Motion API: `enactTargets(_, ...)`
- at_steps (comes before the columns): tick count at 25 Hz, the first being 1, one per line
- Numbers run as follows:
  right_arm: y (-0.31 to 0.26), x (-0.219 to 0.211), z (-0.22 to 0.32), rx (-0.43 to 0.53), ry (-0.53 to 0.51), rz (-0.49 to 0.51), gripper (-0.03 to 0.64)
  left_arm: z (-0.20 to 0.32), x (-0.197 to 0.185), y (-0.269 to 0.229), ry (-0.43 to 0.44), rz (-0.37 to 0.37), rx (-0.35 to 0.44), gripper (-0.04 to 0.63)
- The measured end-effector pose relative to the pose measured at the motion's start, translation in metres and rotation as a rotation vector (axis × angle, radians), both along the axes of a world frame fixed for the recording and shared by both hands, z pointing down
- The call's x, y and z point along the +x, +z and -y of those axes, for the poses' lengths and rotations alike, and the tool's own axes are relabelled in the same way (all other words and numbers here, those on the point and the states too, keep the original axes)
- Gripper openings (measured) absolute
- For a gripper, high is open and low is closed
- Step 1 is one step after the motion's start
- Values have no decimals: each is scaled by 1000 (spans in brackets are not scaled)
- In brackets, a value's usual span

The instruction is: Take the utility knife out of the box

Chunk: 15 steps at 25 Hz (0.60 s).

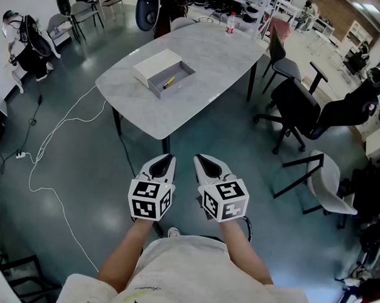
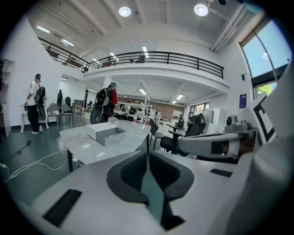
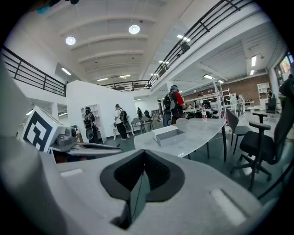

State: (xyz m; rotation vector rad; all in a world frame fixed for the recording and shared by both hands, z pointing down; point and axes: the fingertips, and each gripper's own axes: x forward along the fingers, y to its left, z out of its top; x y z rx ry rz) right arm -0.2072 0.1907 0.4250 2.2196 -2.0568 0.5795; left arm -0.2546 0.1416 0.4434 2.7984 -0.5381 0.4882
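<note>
While left claw [image 1: 167, 159], right claw [image 1: 202, 159] sit closed, likely utility knife [image 1: 169, 83] in box [image 1: 184, 71], well ahead.

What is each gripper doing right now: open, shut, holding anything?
Left gripper: jaws shut, holding nothing.
Right gripper: jaws shut, holding nothing.

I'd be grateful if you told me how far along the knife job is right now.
Done: nothing beyond the box standing open on the table. In hand: nothing; the left gripper and right gripper are both shut and empty, short of the table. Left: everything. The knife lies in the box, so the approach, grip and lift-out all remain.
</note>
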Motion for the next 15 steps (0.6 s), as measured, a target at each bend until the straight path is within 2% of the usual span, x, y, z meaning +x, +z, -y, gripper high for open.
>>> enactTargets(10,5,10,21,6,59,20,5,24,8,13,46,13,-18,26)
enactTargets(15,9,16,29,-6,57,22,5,33,16,17,47,15,-28,26)
